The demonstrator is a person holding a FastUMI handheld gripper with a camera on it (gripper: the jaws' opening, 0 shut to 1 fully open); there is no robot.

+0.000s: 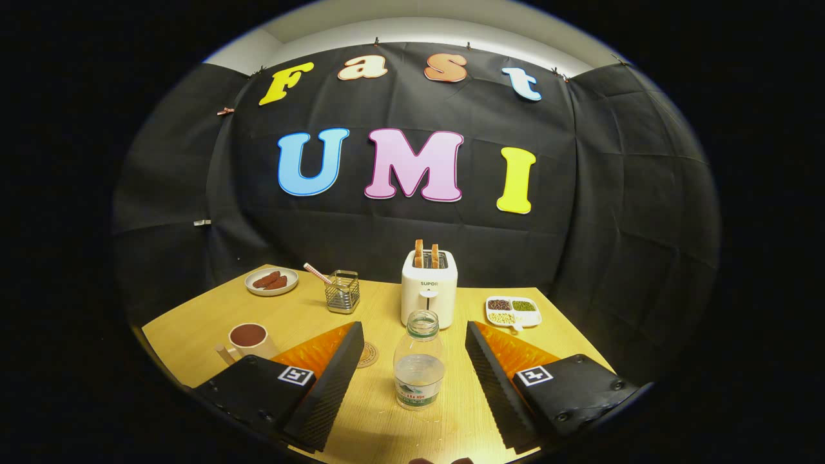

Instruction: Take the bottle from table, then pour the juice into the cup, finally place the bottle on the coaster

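Here the gripper [414, 367] stands wide, its two fingers splayed far apart over the wooden table [193, 328]. The bottle [419, 361] stands upright between them, clear plastic, cap off, with a little liquid low in it and a label band near its base. Neither finger touches it; bare table shows on both sides of the bottle, so the claw holds nothing.

The cup [248, 340] sits to the left, just beyond the left finger, a pale mug with a dark drink and its handle turned toward the near table edge. The coaster [368, 355] is a round disc lying flat just beside the left finger's inner edge, partly hidden by it, and close to the bottle's left side.

Beyond the bottle stands a white toaster [428, 287] with two slices of toast sticking up. Left of it is a wire holder [342, 292] with a striped stick leaning out, and further left a plate [271, 281] of reddish-brown food. Right of the toaster lies a divided tray [513, 312] holding beans or grains in separate compartments.
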